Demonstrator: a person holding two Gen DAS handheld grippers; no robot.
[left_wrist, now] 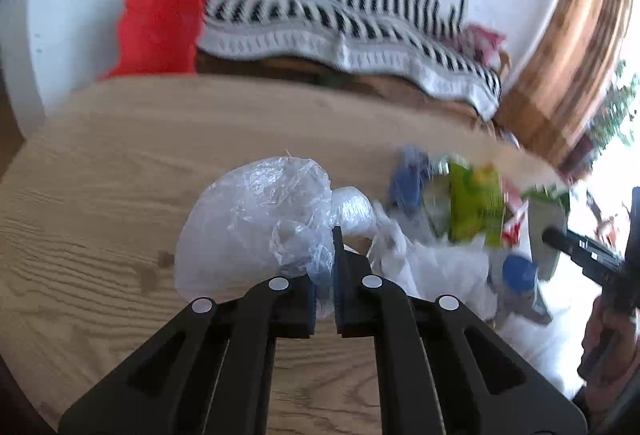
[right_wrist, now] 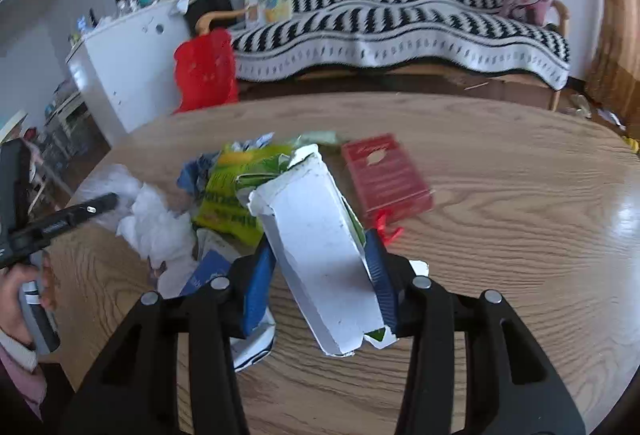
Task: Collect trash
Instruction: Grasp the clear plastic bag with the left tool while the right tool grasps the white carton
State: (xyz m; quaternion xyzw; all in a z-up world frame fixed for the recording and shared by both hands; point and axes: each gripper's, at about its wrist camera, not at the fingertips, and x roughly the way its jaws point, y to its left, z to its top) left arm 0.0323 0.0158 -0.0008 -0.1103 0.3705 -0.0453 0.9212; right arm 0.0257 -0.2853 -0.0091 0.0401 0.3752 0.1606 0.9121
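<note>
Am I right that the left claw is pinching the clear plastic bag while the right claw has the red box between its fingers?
Not quite: the right claw has the torn white carton between its fingers; the red box lies untouched behind it, as the right wrist view shows. The left claw does pinch the clear plastic bag.

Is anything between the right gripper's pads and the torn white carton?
Nothing visible. The right gripper has the torn white carton directly between its blue pads, which appear to rest against its sides on the wooden table.

Left gripper [left_wrist: 324, 267] clamped, right gripper [right_wrist: 320, 267] gripping.
</note>
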